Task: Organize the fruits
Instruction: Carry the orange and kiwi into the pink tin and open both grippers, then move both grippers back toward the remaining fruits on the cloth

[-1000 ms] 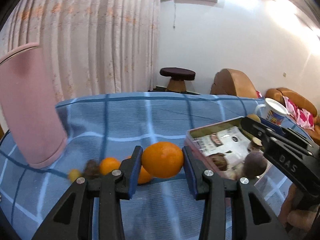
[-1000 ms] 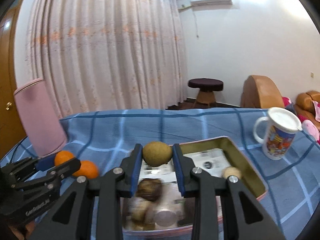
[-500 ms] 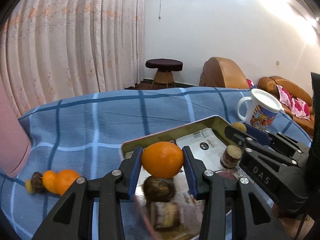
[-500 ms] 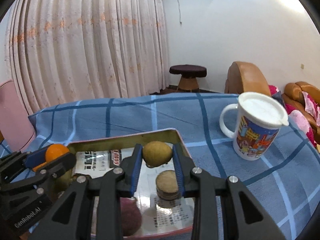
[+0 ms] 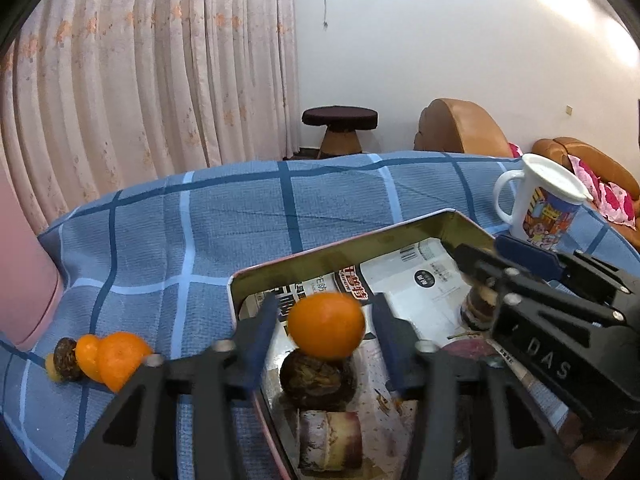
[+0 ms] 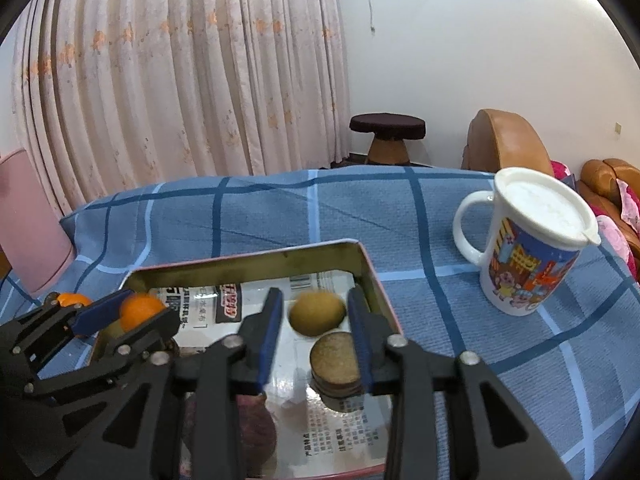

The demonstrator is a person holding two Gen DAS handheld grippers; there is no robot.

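Observation:
My left gripper (image 5: pixel 326 330) is open over the metal tin (image 5: pixel 400 232). An orange (image 5: pixel 326 326) sits free between its spread fingers, above a dark brown fruit (image 5: pixel 316 380) in the tin. My right gripper (image 6: pixel 316 320) is open over the tin's right end (image 6: pixel 372 276). A yellow-brown fruit (image 6: pixel 317 312) is loose between its fingers, above a round brown cake (image 6: pixel 334 356). The left gripper also shows in the right wrist view (image 6: pixel 120 316), with the orange (image 6: pixel 140 310).
Several small oranges (image 5: pixel 116 356) and a dark fruit (image 5: pixel 64 354) lie on the blue checked cloth left of the tin. A lidded cartoon mug (image 6: pixel 528 240) stands right of the tin. A pink container (image 6: pixel 28 220) stands far left. A purple fruit (image 6: pixel 256 428) lies in the tin.
Both grippers have opened. The orange and the yellow-brown fruit are let go and blurred between the spread fingers over the tin. Both grippers have shifted right over the tin.

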